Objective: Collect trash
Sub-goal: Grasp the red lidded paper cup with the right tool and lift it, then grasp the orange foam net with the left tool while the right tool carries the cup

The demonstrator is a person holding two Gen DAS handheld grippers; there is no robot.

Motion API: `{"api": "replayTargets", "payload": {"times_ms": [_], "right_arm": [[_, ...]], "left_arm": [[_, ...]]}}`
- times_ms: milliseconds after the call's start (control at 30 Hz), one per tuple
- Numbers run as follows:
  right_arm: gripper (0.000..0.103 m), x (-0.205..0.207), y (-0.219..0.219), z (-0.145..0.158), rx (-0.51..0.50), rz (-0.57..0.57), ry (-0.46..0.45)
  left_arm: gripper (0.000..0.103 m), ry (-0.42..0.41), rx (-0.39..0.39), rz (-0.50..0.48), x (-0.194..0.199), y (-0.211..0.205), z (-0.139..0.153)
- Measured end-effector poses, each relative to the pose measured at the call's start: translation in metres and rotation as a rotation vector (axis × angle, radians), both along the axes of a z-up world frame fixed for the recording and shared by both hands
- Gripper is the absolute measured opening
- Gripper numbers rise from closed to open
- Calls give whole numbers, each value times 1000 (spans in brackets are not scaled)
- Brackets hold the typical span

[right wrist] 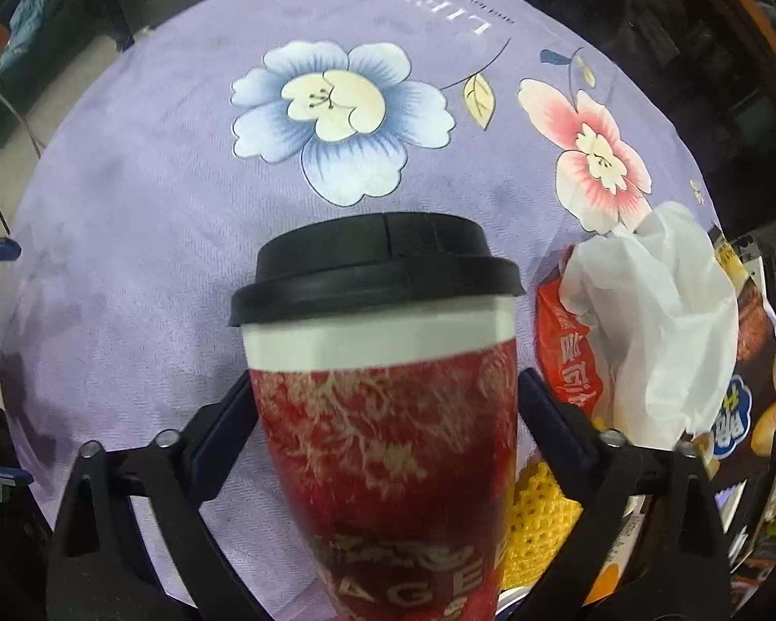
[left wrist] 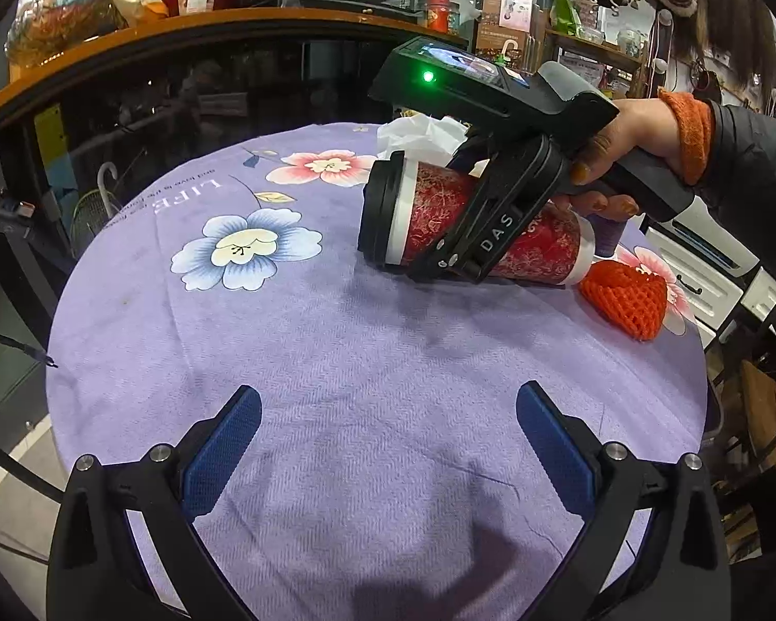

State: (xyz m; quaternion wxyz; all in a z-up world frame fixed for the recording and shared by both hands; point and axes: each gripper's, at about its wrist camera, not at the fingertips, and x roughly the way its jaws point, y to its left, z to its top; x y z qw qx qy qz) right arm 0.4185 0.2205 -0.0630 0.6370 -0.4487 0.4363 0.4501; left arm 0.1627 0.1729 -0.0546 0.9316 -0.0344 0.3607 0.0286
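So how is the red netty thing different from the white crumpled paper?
The foam net is bright orange-red with a mesh of little holes; the paper is plain white and smooth-skinned. The net keeps a neat puffy shape, while the paper is scrunched into loose folds. In the left view the net lies right of the cup, the paper behind it. Both lie on the purple cloth.

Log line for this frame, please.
left gripper: open, empty, over tablecloth | right gripper: jaws around cup, lying tilted | uncollected: tissue, foam net

cup (right wrist: pixel 388 445): glossy printed paper, matt black plastic lid (right wrist: pixel 375 266) | tablecloth (left wrist: pixel 336 362): woven matt cloth | net sleeve (left wrist: pixel 626 305): orange foam mesh
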Motion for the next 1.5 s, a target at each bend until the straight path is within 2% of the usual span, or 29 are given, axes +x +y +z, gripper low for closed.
{"api": "replayTargets", "payload": {"times_ms": [33, 200, 333, 500, 700, 933, 1067, 1300, 1433, 1500], "right_arm": [[81, -1, 2, -2, -9, 6, -5], [80, -7, 0, 1, 7, 26, -33], [80, -14, -13, 20, 111, 2, -61], [80, -25, -42, 56, 301, -69, -83], [79, -28, -80, 96, 498, -154, -103], [79, -34, -129, 124, 630, -246, -113], [79, -36, -172, 146, 703, -313, -136], [79, -46, -258, 173, 734, -424, -221], [79, -55, -306, 169, 712, -492, -276], [79, -62, -327, 162, 702, -515, -294]], "left_arm": [[98, 0, 0, -1, 0, 1, 0], [98, -1, 1, 5, 2, 3, -3], [98, -9, -1, 6, 2, 4, -1], [98, -9, -8, 2, 7, 0, -2], [98, -6, 3, -46, 17, -20, -1], [98, 5, 38, -121, 30, -55, 2], [98, 15, 74, -166, 42, -78, 3], [98, 45, 114, -310, 77, -133, 8], [98, 89, 113, -364, 99, -160, 1], [98, 100, 143, -377, 110, -174, -4]]}}
